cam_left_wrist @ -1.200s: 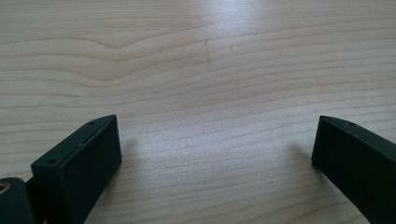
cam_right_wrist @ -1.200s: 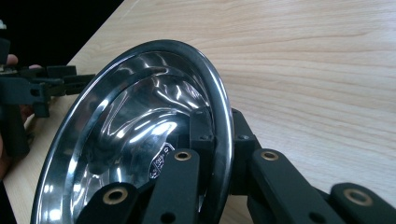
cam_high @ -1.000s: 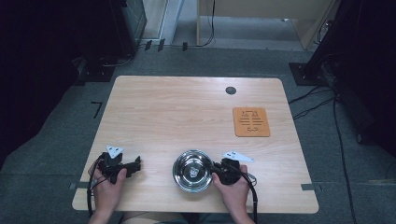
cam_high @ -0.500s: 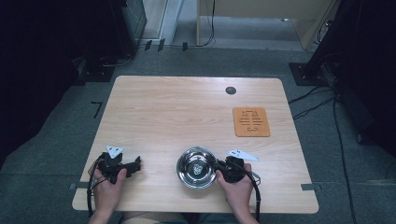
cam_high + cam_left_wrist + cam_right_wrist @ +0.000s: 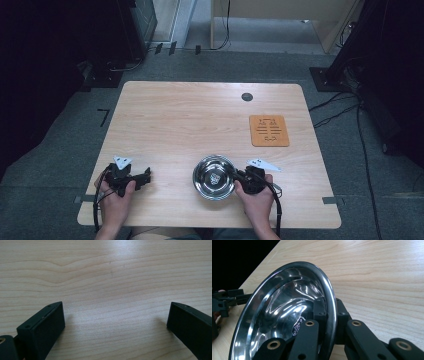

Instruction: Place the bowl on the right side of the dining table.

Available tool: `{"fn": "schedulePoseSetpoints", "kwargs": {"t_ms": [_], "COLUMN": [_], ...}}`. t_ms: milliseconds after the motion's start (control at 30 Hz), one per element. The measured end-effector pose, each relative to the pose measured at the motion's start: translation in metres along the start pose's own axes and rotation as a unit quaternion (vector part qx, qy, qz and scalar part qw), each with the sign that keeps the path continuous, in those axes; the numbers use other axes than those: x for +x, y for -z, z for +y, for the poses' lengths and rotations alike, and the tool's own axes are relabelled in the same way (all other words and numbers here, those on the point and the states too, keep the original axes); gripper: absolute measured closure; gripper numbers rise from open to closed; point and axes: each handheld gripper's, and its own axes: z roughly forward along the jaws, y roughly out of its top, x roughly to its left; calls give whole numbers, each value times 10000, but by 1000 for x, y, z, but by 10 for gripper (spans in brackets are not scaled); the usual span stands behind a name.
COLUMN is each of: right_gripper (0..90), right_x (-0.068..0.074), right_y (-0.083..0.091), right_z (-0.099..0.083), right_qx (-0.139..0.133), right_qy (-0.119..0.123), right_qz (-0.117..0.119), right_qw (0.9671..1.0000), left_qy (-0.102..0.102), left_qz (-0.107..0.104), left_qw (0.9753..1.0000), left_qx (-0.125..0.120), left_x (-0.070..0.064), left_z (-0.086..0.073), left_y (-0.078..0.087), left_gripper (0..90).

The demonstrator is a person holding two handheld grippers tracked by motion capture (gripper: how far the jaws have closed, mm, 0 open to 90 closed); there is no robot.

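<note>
A shiny steel bowl [image 5: 214,176] sits near the table's front edge, right of centre. My right gripper [image 5: 241,176] is shut on the bowl's right rim [image 5: 329,300], one jaw inside and one outside. In the right gripper view the bowl [image 5: 284,312] tilts across the frame with a small sticker at its bottom. My left gripper [image 5: 145,176] rests on the table at the front left, held by a hand, jaws wide apart. The left gripper [image 5: 115,315] has nothing between its jaws, just bare wood.
An orange slotted mat [image 5: 269,130] lies at the right of the wooden table [image 5: 200,120]. A dark round cable hole [image 5: 247,96] sits near the far edge. Cables and dark equipment stands surround the table on the floor.
The bowl and my right gripper have shifted a little to the right along the front edge. The left gripper has stayed put.
</note>
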Motion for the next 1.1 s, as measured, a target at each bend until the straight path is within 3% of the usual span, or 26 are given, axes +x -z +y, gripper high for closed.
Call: {"fn": "schedulePoseSetpoints", "kwargs": {"t_ms": [1100], "right_gripper": [854], "right_x": [-15], "right_y": [8], "right_z": [8], "right_qx": [-173], "right_qy": [-149], "right_qz": [-164], "right_qw": [9996], "left_qy": [0], "left_qz": [1], "left_qw": [10000], "left_qx": [1], "left_x": [0], "left_z": [0], "left_y": [0], "left_gripper": [12]}}
